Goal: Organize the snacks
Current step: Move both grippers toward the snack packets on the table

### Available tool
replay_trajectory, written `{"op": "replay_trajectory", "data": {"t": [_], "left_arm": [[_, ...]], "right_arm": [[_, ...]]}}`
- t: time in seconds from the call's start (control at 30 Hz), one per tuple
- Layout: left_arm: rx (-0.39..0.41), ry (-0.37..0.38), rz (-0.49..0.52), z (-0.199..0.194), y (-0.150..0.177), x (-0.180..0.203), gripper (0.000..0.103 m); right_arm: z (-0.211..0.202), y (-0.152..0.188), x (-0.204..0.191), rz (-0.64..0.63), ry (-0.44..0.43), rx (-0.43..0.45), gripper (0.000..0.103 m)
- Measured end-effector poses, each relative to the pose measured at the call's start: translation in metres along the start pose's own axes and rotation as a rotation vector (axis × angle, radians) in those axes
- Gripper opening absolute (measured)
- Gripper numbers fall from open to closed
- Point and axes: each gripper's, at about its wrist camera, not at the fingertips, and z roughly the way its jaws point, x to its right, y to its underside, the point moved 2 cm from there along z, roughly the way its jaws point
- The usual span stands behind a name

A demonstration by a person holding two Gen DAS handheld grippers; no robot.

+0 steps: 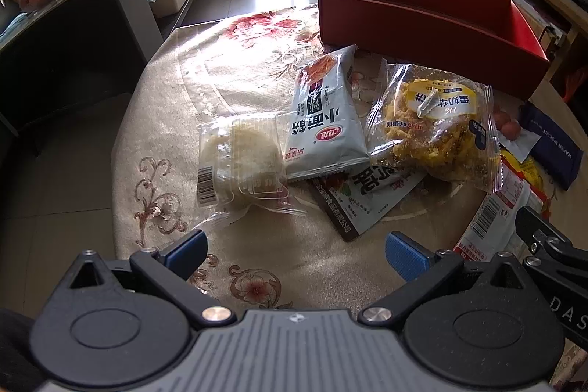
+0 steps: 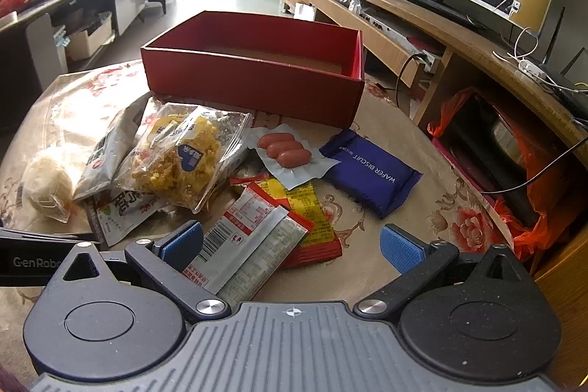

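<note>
An empty red box (image 1: pixel 422 24) (image 2: pixel 253 79) stands at the far side of the round table. In front of it lie a clear-wrapped white cake (image 1: pixel 239 160) (image 2: pixel 46 182), a grey-white bun packet (image 1: pixel 325 120) (image 2: pixel 104 149), a yellow crispy snack bag (image 1: pixel 437 127) (image 2: pixel 180 160), a sausage pack (image 2: pixel 284 149), a blue wafer biscuit pack (image 2: pixel 371 171) and red-yellow packets (image 2: pixel 294 219). My left gripper (image 1: pixel 296 258) is open and empty, just short of the cake. My right gripper (image 2: pixel 292 250) is open above a silver-white packet (image 2: pixel 250 252).
A floral cloth (image 1: pixel 235 68) covers the table. A wooden TV stand (image 2: pixel 422 21) with a screen runs along the right. An orange bag with a dark pot (image 2: pixel 503 160) sits beside the table. A dark counter (image 1: pixel 73 10) stands left.
</note>
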Motion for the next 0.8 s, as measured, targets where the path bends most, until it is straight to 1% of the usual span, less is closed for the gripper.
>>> {"op": "replay_trajectory", "data": {"t": [0.8], "left_arm": [[-0.032, 0.004, -0.001, 0.0067, 0.0006, -0.0006, 0.102]], "right_arm": [[0.0044, 0.0030, -0.0001, 0.002, -0.024, -0.039, 0.103]]}}
